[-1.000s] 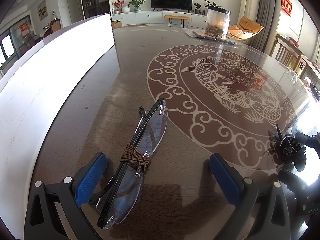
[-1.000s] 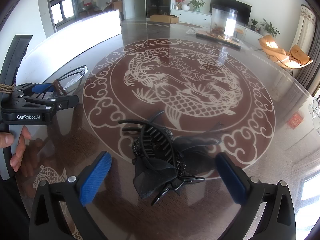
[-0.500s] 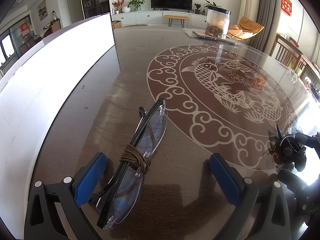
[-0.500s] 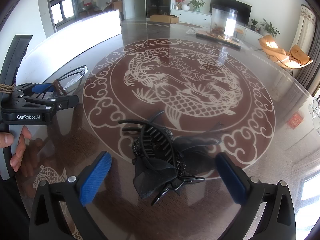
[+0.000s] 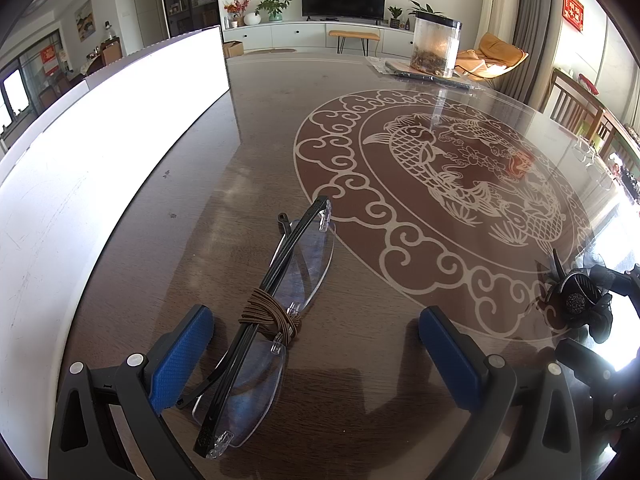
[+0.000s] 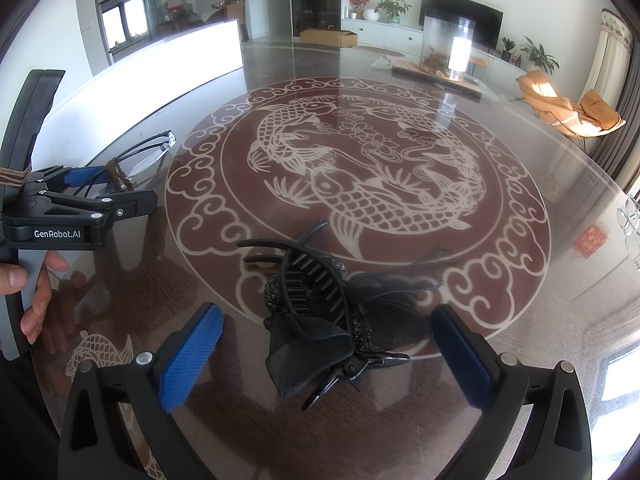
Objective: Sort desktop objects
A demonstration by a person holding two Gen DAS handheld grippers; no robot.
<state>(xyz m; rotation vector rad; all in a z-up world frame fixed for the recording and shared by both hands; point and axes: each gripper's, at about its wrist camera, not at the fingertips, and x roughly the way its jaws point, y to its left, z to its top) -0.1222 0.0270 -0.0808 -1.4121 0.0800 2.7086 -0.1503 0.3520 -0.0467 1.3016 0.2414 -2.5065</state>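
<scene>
Got my left gripper [image 5: 316, 356] wide open around the glasses [image 5: 272, 312], right gripper [image 6: 328, 352] open around the hair clip [image 6: 316, 320], each lined up to grab.

Right tool [image 5: 596, 344] cut off at the left wrist view's edge (hair clip [image 5: 576, 300] partly hidden).

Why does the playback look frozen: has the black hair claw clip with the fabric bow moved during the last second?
No. The black hair claw clip with the fabric bow still lies at the same spot on the cloud-scroll border of the fish medallion, between the open right tongs.
</scene>
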